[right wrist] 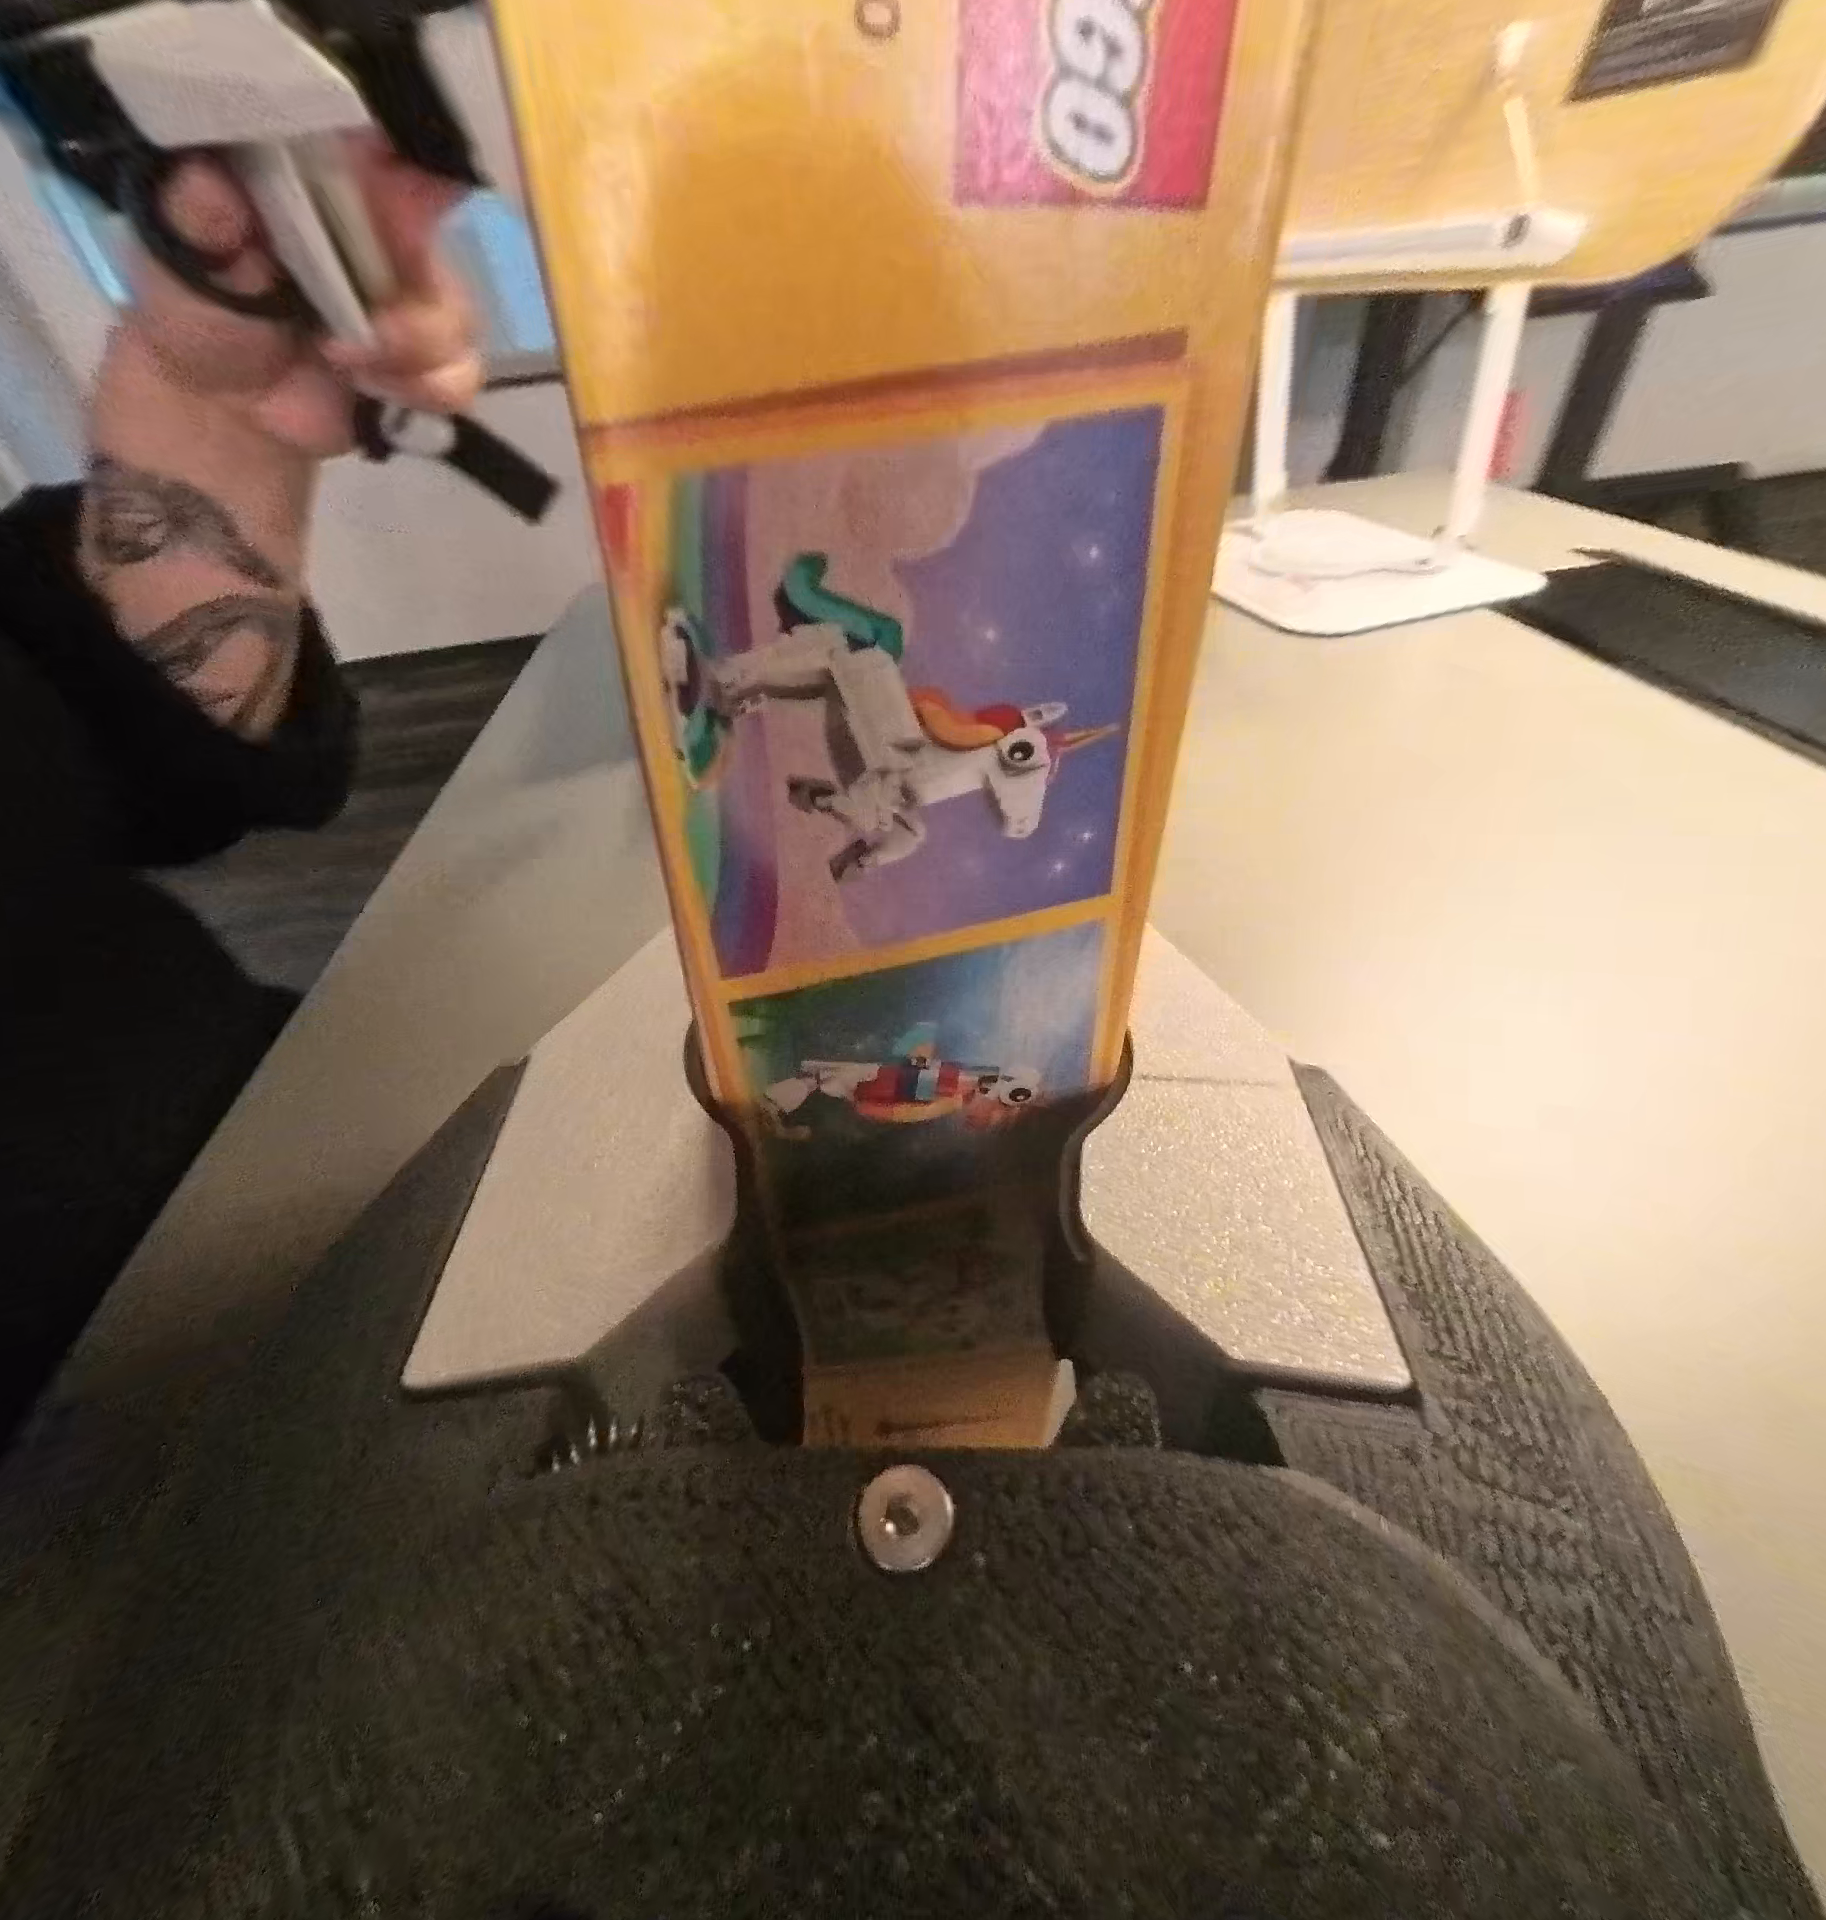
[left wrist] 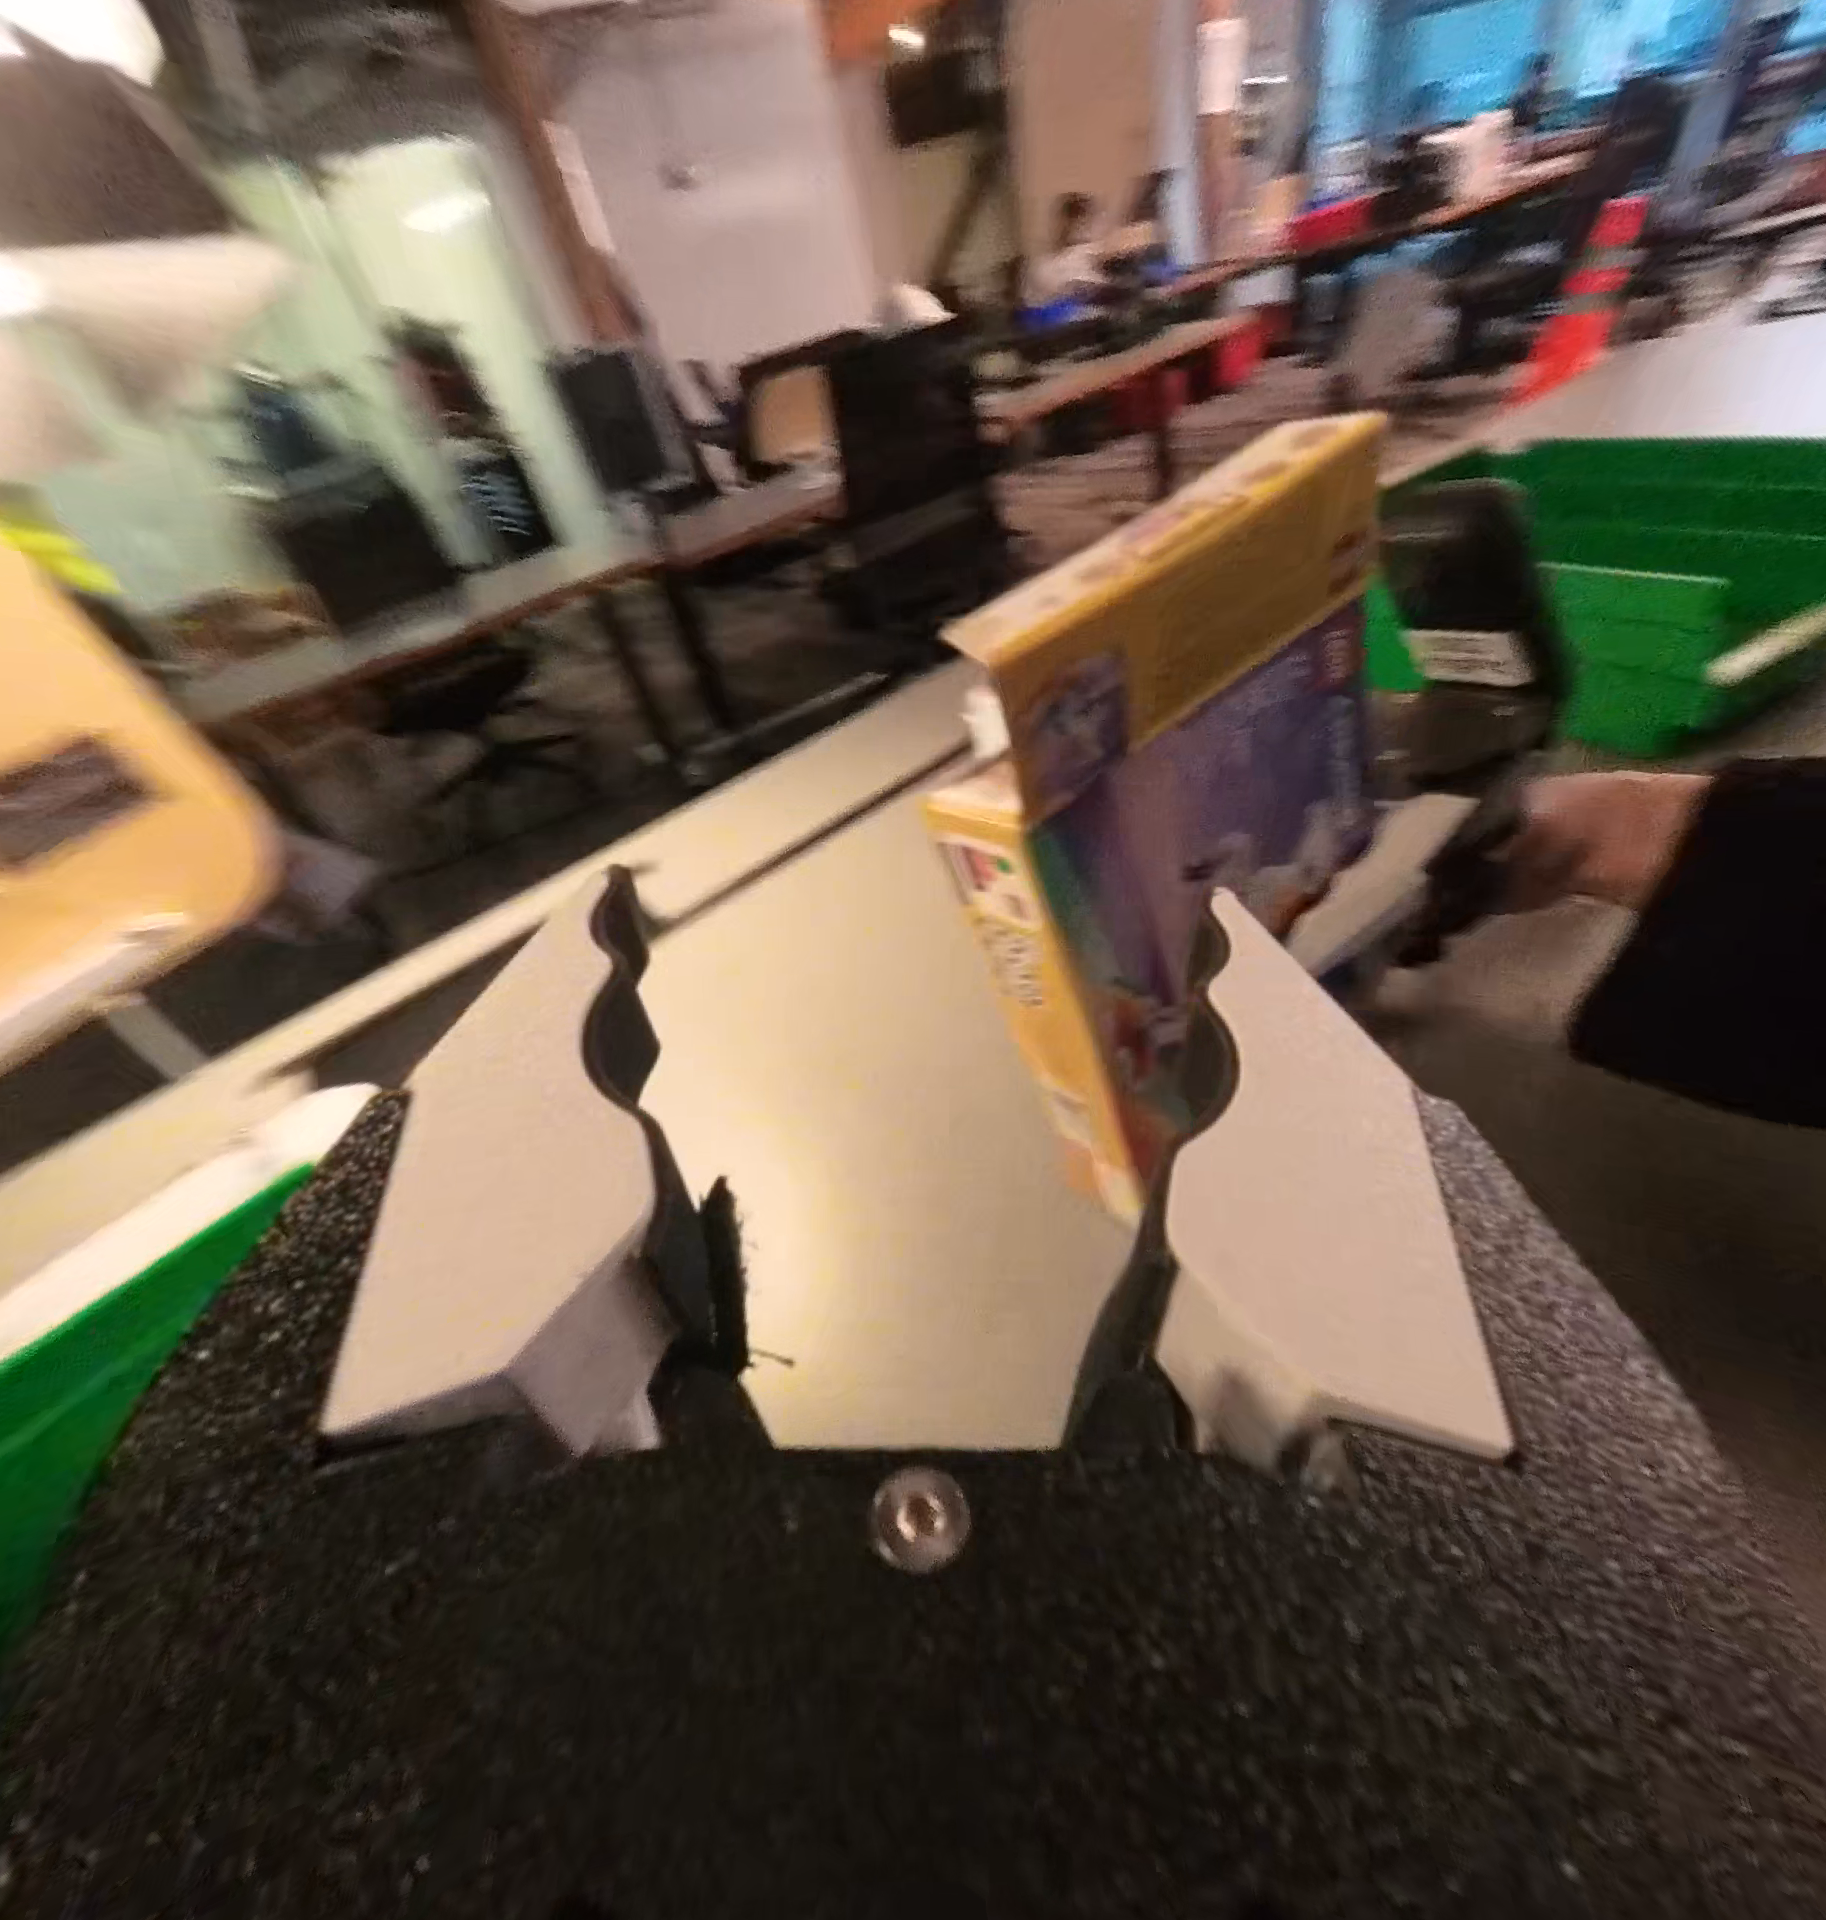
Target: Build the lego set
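Lego box (right wrist: 888, 623), yellow with a unicorn picture, is sitting clamped between the right gripper (right wrist: 904, 1049) fingers, raised above the table (right wrist: 1460, 883). Left gripper (left wrist: 914, 997) is gaping wide, gripping nothing, box beside its right finger (left wrist: 1293, 1039). Green bins (left wrist: 1667, 582) are sitting beyond.

An open-plan office or lab workspace — long rows of tables (left wrist: 597, 592) run back through the room, with black chairs (left wrist: 888, 457) pushed in beside them and people (left wrist: 1070, 249) seated far off, too blurred to tell more. Green bins (left wrist: 1657, 582) stand at the edge of the pale table (right wrist: 1460, 935) in front — and a white stand (right wrist: 1387, 582) rests on its far end.
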Action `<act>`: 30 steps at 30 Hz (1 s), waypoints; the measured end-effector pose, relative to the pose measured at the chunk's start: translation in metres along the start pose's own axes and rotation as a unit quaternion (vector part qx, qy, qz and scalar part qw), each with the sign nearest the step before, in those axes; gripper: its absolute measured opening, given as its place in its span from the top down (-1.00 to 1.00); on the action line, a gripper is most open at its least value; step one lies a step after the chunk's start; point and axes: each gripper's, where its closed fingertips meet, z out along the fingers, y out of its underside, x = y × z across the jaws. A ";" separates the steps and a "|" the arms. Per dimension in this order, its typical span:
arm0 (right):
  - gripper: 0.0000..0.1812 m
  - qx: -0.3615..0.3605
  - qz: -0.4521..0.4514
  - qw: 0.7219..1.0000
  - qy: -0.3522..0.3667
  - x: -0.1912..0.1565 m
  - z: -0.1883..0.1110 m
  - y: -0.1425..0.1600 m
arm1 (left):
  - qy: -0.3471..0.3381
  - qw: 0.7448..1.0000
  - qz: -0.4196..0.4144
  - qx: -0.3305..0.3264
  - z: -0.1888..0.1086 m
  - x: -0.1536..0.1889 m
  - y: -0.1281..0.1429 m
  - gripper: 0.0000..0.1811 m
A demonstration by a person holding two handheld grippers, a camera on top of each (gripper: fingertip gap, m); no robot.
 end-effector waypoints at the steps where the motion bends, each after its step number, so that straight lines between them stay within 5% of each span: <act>1: 0.33 0.006 -0.001 1.000 -0.016 -0.002 -0.002 0.002 | 0.041 0.999 -0.022 -0.010 0.019 0.012 0.010 -0.15; 6: 0.30 -0.003 -0.012 0.998 -0.060 -0.010 -0.010 0.008 | 0.186 0.977 -0.103 -0.017 0.085 0.049 0.049 -0.16; 11: 0.23 -0.036 -0.054 0.998 0.003 0.002 -0.017 0.016 | 0.235 0.966 -0.107 0.011 0.098 0.068 0.061 -0.08; 15: -0.14 -0.011 -0.026 0.992 0.123 0.019 -0.045 0.011 | 0.245 0.965 -0.099 0.006 0.094 0.076 0.069 -0.05; 18: -0.30 0.025 0.014 0.954 0.298 0.030 -0.088 0.003 | 0.253 0.961 -0.113 0.002 0.090 0.077 0.073 -0.06; 21: 0.11 0.125 0.037 0.910 0.394 -0.009 -0.114 -0.013 | 0.269 0.955 -0.129 -0.006 0.086 0.082 0.081 -0.07; 25: 0.28 0.149 0.084 0.916 0.364 -0.044 -0.080 -0.007 | 0.305 0.942 -0.140 -0.020 0.077 0.098 0.086 -0.06; 30: 0.04 0.141 0.103 0.940 0.291 -0.035 -0.050 -0.011 | 0.344 0.926 -0.151 -0.024 0.054 0.121 0.081 -0.09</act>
